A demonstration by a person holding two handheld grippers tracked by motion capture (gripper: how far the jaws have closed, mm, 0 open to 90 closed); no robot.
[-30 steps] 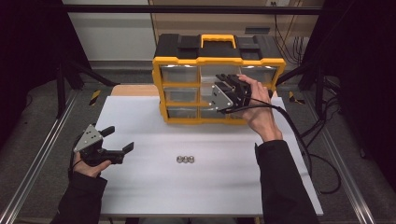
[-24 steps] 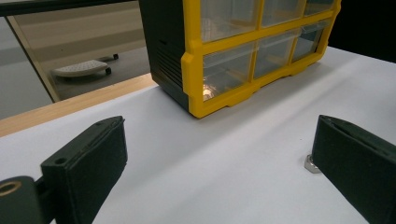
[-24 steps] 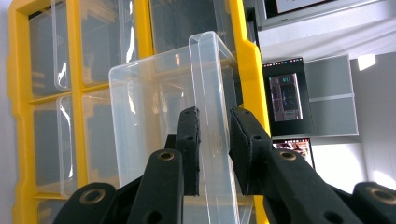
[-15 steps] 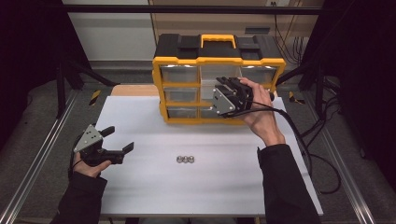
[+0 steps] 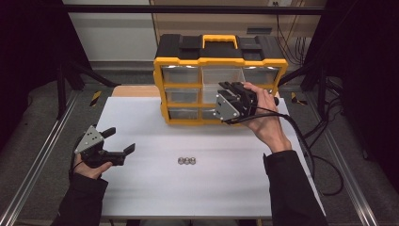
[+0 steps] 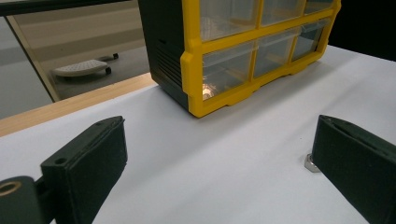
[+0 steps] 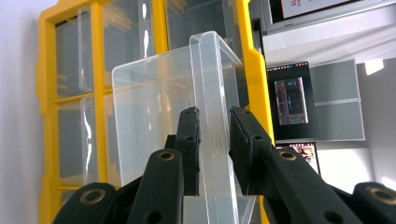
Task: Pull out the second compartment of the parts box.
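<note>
- Leftmost, the left gripper rests low over the white table, held in the person's left hand; its jaws stand wide apart with nothing between them.
- Seen from the left gripper view, the two black jaws frame bare tabletop, and one small metal nut peeks out just beside the right-hand jaw.
- Next, near the middle of the table, three small metal nuts lie in a short row, touching one another, well apart from both grippers.
- Behind them stands the yellow and black organizer box, upright at the far edge of the table, with rows of clear drawers across its front.
- Farther right, the right gripper is raised in front of the box's right side, held in the person's right hand.
- Its jaws are clamped on the front wall of a clear plastic drawer, which sticks partly out of the box's frame in the right gripper view.
</note>
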